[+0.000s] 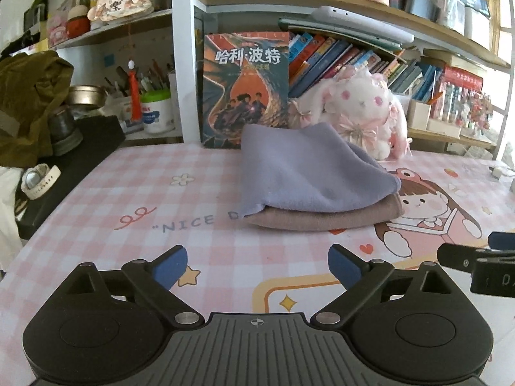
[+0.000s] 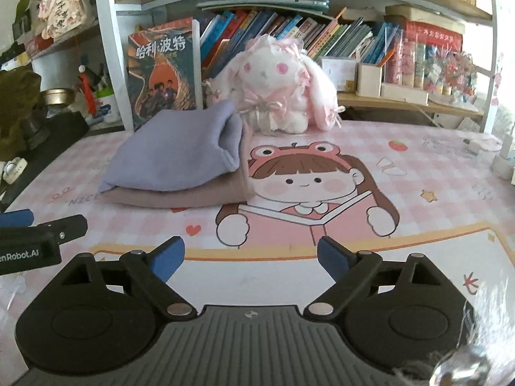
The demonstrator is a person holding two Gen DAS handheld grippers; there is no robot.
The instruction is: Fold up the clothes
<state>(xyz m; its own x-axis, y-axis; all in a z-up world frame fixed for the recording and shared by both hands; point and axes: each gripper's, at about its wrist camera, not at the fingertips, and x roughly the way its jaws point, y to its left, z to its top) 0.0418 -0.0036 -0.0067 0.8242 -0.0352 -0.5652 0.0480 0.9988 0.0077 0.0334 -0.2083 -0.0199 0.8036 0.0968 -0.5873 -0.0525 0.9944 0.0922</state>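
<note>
On the pink checked desk mat [image 1: 96, 199], a folded lilac fleece cloth [image 1: 302, 170] tops a folded mauve cloth [image 1: 322, 218], seemingly finished, with the left gripper [image 1: 257, 270] and right gripper [image 2: 251, 257] near, both spread apart and empty.

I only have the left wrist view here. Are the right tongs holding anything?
Observer: No, the right tongs stand open over the pink checked tablecloth, with nothing between them.
Operator: Is the right end of the lavender fleece cloth closed?
Observer: No, it gapes there like a pocket.
Operator: And the folded brown cloth underneath?
Observer: Its edge rises along that same right end.
</note>
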